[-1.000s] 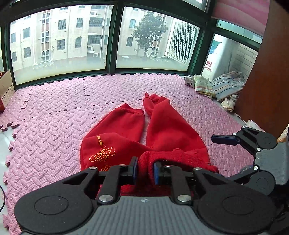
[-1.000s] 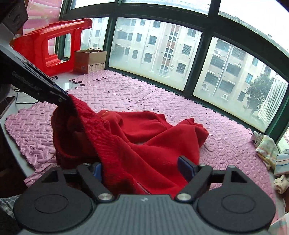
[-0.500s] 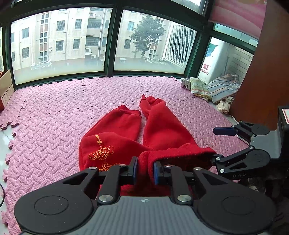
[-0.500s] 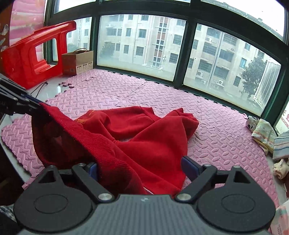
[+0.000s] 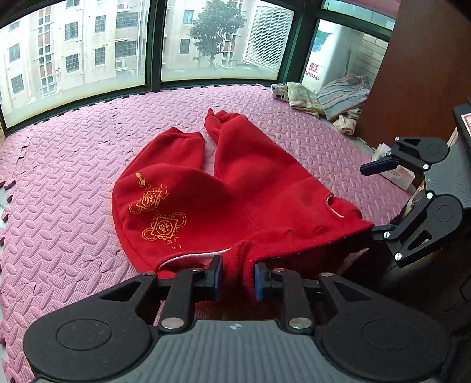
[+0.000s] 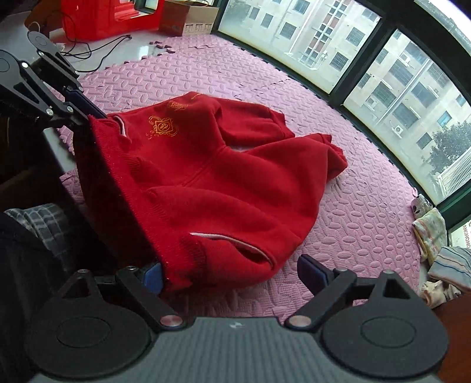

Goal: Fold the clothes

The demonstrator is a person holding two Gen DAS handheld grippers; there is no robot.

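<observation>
Now the red trousers (image 5: 235, 188) lie mid-frame on the pink mat (image 5: 73, 165), legs toward the windows. The left gripper (image 5: 235, 278), bottom centre, has the waistband between its opening jaws. The right gripper (image 6: 229, 272) is spread wide, hem against its left pad only.

Red fleece trousers (image 5: 250, 182) with gold knot-motif embroidery (image 5: 159, 215) on the left; pink embossed foam mat (image 5: 73, 165); far right, striped folded cloths (image 5: 341, 94); far left, red plastic stool (image 6: 109, 17).

red stool (image 6: 112, 17) cropped, plaid cloth (image 6: 44, 227) – half hidden
</observation>
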